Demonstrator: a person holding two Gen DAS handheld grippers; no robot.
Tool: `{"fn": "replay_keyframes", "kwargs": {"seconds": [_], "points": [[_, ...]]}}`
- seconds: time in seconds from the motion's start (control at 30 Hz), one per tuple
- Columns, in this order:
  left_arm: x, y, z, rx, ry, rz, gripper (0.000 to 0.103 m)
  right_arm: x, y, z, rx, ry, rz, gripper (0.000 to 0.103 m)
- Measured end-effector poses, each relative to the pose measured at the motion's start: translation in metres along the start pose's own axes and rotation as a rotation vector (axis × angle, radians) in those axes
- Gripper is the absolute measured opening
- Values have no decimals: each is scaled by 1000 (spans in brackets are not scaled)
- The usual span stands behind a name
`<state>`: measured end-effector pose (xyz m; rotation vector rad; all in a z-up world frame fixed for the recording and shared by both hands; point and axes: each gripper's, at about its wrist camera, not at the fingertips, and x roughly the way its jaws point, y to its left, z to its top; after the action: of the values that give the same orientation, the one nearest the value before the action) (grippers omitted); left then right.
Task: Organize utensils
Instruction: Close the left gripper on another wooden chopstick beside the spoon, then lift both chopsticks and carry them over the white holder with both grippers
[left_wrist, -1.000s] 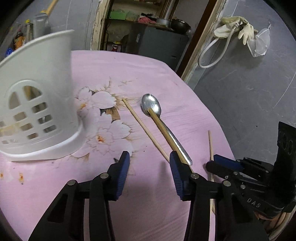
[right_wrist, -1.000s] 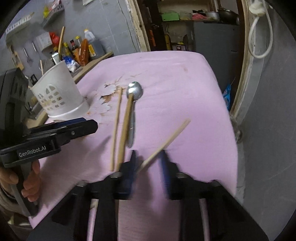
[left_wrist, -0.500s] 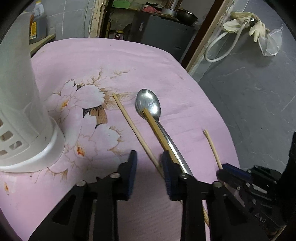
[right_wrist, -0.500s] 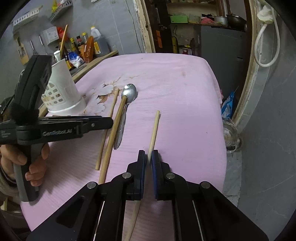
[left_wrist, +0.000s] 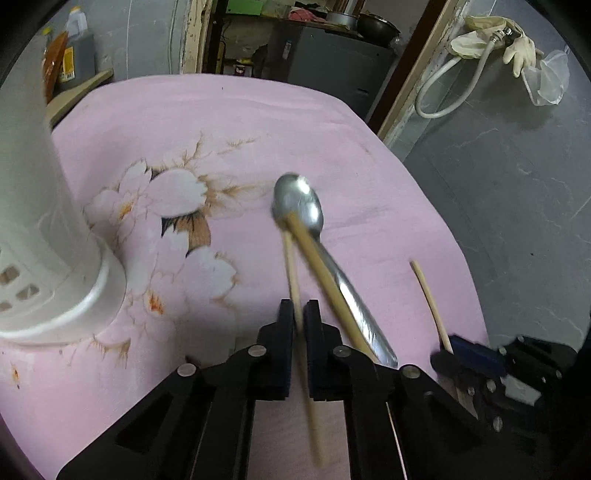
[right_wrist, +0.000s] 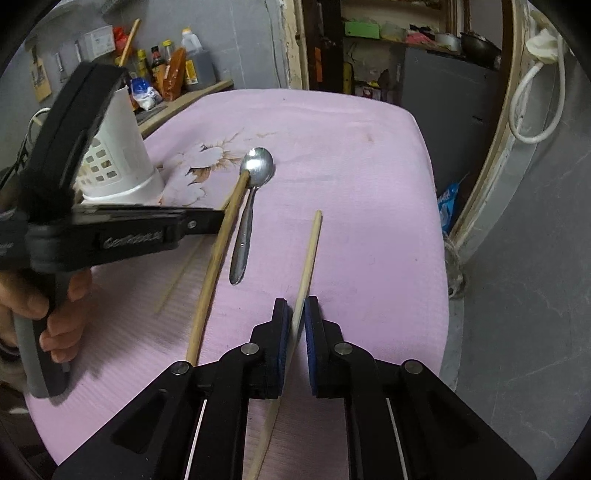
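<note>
Both tongs grip chopsticks: left gripper (left_wrist: 299, 308), bottom centre of its view, is clamped on a thin chopstick (left_wrist: 291, 273); right gripper (right_wrist: 295, 306) pinches another chopstick (right_wrist: 309, 251). Just beside, a third chopstick (right_wrist: 218, 254) rests its tip on the metal spoon (right_wrist: 253, 199). Upper left on the pink cloth (right_wrist: 351, 166) stands the white utensil holder (right_wrist: 122, 155).

- Left wrist view looks steeply down past its own fingers, close over the pink cloth (left_wrist: 258, 122).
- Right wrist view likewise; both share the spoon (left_wrist: 306, 218) ahead.
</note>
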<state>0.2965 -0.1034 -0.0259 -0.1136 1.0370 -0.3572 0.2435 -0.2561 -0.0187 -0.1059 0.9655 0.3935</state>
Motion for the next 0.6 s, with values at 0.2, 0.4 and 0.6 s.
{"fn": "replay_keyframes", "kwargs": {"seconds": [0.2,0.4,0.6], "points": [[-14,6,-21,23,50,-42,2,-2,2,1,23,31,-11,4],[-42,18,-48,-3,44,-152,2,-21,-1,-16,105,-63,82,3],[-84,20,-69,37,-140,-192,2,-52,8,-39,141,-277,133,3]]}}
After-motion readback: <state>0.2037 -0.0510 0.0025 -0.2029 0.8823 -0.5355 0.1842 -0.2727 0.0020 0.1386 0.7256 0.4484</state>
